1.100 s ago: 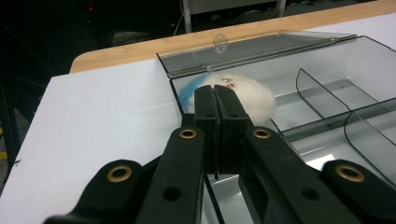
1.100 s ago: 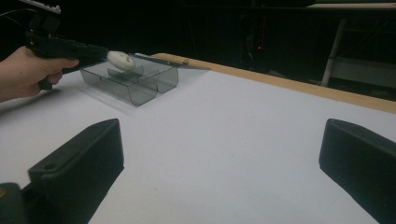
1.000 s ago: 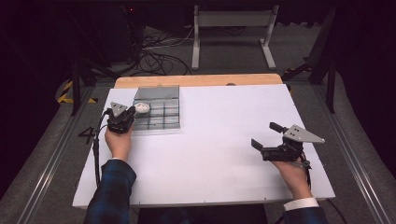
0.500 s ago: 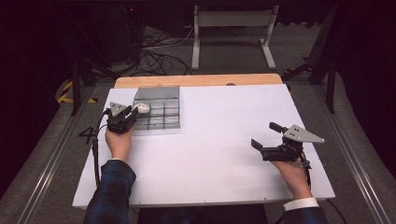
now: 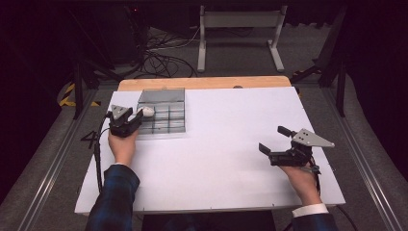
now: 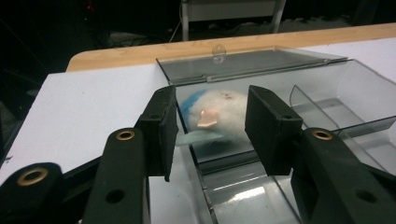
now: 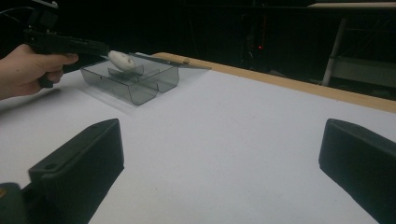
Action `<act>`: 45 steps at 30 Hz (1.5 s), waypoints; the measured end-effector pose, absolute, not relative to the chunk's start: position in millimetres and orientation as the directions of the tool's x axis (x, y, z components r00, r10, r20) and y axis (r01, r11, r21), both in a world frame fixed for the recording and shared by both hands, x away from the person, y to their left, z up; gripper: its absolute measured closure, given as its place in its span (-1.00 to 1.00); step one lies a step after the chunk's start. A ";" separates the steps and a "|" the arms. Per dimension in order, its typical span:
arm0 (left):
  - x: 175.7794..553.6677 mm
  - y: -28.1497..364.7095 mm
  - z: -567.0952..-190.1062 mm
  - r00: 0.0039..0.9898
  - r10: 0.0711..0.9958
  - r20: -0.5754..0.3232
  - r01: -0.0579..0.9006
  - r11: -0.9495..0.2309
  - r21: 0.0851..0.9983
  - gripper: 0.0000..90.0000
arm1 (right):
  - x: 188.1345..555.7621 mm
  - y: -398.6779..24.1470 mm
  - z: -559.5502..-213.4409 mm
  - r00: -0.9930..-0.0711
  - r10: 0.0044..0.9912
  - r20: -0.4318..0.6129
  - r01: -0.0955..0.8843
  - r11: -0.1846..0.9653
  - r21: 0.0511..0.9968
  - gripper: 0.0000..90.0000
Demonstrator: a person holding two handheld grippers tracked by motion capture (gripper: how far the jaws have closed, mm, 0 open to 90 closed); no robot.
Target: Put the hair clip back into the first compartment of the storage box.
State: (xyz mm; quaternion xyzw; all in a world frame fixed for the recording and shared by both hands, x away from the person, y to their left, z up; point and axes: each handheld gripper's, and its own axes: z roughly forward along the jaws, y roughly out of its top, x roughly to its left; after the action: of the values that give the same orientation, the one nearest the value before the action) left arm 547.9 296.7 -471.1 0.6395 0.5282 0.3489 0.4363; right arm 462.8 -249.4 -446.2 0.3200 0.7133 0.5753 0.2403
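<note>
L gripper is sitting at 10 o'clock by the clear box, jaws apart around a white toy. R gripper is idling at 4 o'clock, jaws gaping w/ nothing between.

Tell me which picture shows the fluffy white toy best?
The left gripper view: the toy sits close up, showing its blue patch and pink bit. The high view and right gripper view show a small white blob.

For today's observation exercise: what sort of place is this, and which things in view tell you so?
Probably a lab or studio set up for recording handling demonstrations: a white-topped table on a dark floor, loose cables behind it, and a person holding a left gripper and right gripper beside a clear compartment box.
</note>
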 end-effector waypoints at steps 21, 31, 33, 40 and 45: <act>549.4 281.8 -469.1 0.303 0.952 0.033 0.335 -0.139 0.932 0.99 | 462.9 -249.9 -446.1 -0.679 0.733 0.027 0.176 0.128 0.976 -0.98; 554.7 282.7 -475.5 0.292 0.956 0.021 0.378 -0.135 0.916 0.99 | 462.9 -249.3 -446.4 -0.679 0.733 0.029 0.181 0.129 0.975 -0.98; 555.6 281.5 -476.6 0.291 0.956 0.021 0.381 -0.136 0.914 0.99 | 462.9 -249.1 -446.5 -0.680 0.733 0.030 0.182 0.129 0.975 -0.98; 560.0 279.8 -478.3 0.272 0.961 0.041 0.415 -0.156 0.896 0.99 | 463.1 -249.3 -446.7 -0.679 0.733 0.029 0.184 0.131 0.974 -0.97; 560.7 280.5 -478.2 0.256 0.966 0.041 0.432 -0.152 0.889 0.99 | 463.1 -249.5 -446.6 -0.678 0.734 0.029 0.182 0.130 0.975 -0.97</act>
State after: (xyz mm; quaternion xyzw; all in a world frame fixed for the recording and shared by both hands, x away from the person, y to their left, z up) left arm 560.7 280.5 -478.2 0.6824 0.5120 0.3318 0.4026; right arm 463.1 -249.5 -446.6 0.3215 0.7124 0.5759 0.2398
